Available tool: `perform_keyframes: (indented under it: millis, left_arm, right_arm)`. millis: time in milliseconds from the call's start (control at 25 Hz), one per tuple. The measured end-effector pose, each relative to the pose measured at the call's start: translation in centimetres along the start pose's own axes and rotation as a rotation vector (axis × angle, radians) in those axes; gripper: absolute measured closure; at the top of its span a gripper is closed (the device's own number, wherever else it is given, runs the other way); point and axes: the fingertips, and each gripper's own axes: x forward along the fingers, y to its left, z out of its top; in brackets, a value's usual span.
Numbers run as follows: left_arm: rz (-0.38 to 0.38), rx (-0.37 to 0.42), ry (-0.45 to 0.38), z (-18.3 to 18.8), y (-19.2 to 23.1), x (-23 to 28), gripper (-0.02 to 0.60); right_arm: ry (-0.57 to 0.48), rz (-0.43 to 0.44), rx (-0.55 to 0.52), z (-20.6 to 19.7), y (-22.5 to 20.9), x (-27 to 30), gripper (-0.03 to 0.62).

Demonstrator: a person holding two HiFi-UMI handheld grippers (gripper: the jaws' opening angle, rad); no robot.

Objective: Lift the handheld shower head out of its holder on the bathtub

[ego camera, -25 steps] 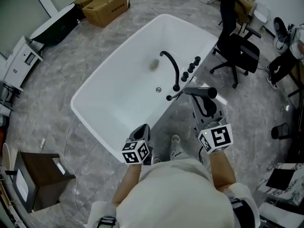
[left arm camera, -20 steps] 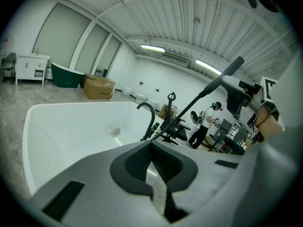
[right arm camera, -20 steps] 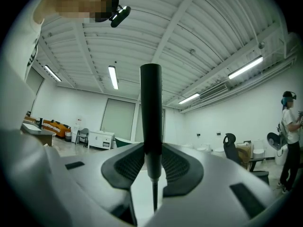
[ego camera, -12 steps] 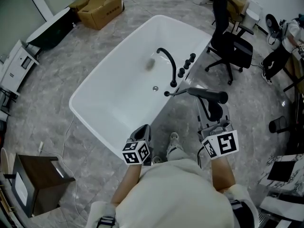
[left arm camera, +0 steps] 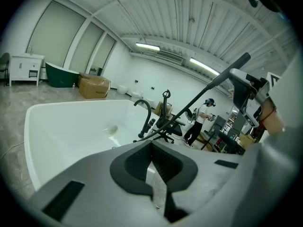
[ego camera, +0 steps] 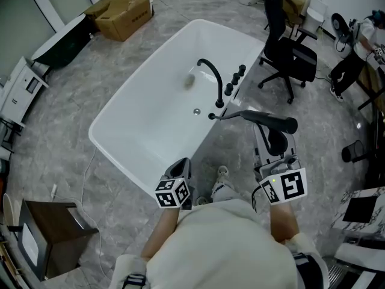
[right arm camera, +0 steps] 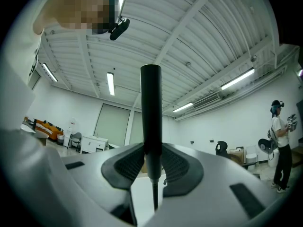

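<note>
At the near left, by the bathtub's (ego camera: 142, 123) near corner, the left gripper (ego camera: 179, 166) is being held with its jaws closed together on nothing. Right of the tub rim, the handheld shower head (ego camera: 272, 121) is being clenched in the right gripper's (ego camera: 272, 136) jaws, its hose (ego camera: 227, 114) being trailed back to the rim beside the faucet (ego camera: 212, 77).

Setting: large lab-like test hall. White freestanding bathtub (ego camera: 144, 122) on grey stone-patterned floor (ego camera: 66, 119); cardboard box (ego camera: 120, 14) beyond its far end; office chair (ego camera: 289, 56) beside its tap side; strip-lit ribbed ceiling (left arm camera: 189, 13) above.
</note>
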Motion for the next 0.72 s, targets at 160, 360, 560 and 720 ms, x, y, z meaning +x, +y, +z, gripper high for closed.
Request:
perform_keyframes:
  millis: [160,360,560,720]
  left_arm:
    - [-0.001,-0.004,-0.005,0.14,0.27,-0.07,0.561]
    - [0.0,-0.011,-0.012,0.4,0.53,-0.2,0.561]
    - [-0.003,-0.013,-0.011,0.46,0.09,0.02,0.561]
    - [-0.001,-0.017,-0.009,0.53,0.31,-0.03,0.561]
  right_arm:
    - [-0.001,0.0,0.007,-0.1,0.24,0.15,0.473]
    - [0.009,-0.008,-0.015,-0.09,0.54,0.39,0.473]
    - [0.011,-0.01,-0.004,-0.03,0.1,0.39,0.473]
    - [0.013,-0.006,0.002,-0.02,0.26,0.56,0.473]
